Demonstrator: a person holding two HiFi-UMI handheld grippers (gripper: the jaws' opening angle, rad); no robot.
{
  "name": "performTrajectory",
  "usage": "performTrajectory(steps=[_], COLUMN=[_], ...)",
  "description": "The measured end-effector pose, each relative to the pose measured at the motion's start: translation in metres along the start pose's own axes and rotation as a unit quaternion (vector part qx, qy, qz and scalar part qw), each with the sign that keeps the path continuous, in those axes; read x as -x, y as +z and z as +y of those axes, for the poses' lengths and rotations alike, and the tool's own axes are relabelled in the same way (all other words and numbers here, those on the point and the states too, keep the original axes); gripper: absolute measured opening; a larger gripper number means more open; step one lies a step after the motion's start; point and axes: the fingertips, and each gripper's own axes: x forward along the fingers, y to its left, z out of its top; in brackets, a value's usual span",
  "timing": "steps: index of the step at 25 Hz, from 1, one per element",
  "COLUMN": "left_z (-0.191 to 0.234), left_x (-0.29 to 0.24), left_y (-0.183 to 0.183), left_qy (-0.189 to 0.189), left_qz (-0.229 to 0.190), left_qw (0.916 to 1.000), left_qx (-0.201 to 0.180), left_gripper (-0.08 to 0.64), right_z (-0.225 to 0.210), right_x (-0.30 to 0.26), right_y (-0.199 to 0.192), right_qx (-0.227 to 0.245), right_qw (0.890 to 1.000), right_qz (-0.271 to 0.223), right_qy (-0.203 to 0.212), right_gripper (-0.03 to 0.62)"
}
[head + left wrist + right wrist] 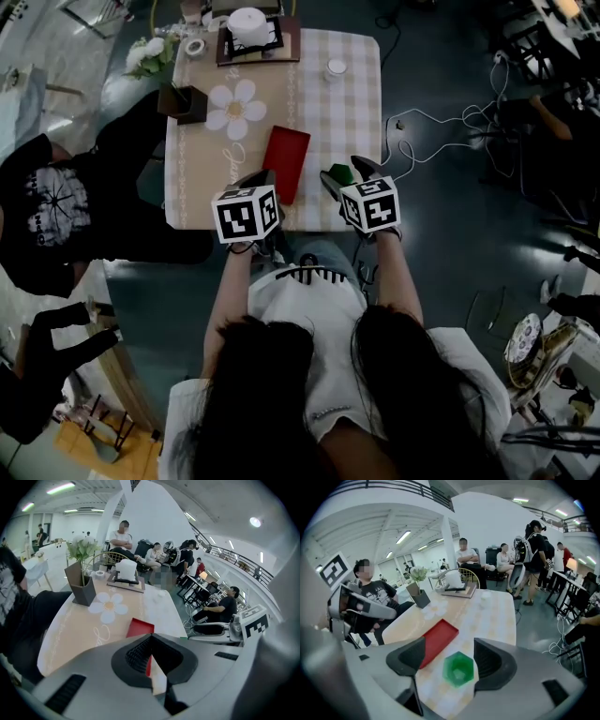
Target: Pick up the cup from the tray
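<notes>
Right claw (pixel 449 654) spread wide around the green cup (pixel 459 670), nothing clamped

The cup is seen from above between the two pads, stood upright on the checked cloth of the table (pixel 487 606). A clear gap is left on the side toward the red tray (pixel 438 639); whether the other pad is touching it can't be told. The cup is parked just beside the tray, off it, close to the table's near edge. The left claw (pixel 151 656) is held over that same edge, on the tray's other side, with its jaws brought together and nothing gripped; only a sliver of red is seen through them. Further back, a dark planter (pixel 421 598) with white flowers is set by the far corner.
</notes>
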Motion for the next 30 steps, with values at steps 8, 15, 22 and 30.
performTrajectory(steps=[8, 15, 22, 30], left_z=[-0.006, -0.008, -0.008, -0.007], left_x=[0.013, 0.022, 0.03, 0.035], left_y=[0.014, 0.021, 0.018, 0.018], left_qy=[-0.007, -0.01, -0.013, -0.015], left_qz=[-0.027, -0.043, -0.049, -0.054], left_qw=[0.9996, 0.9989, 0.9985, 0.9982], left_qx=[-0.005, -0.011, -0.018, -0.02], left_gripper=[0.006, 0.006, 0.006, 0.006], right_z=[0.012, 0.018, 0.03, 0.042], right_x=[0.024, 0.039, 0.044, 0.043], right_y=[0.031, 0.051, 0.058, 0.058], right_qx=[0.01, -0.022, -0.004, -0.007], right_qw=[0.999, 0.995, 0.993, 0.994], right_qz=[-0.043, -0.093, -0.102, -0.099], right_qy=[-0.015, -0.034, -0.05, -0.048], right_gripper=[0.217, 0.011, 0.009, 0.009])
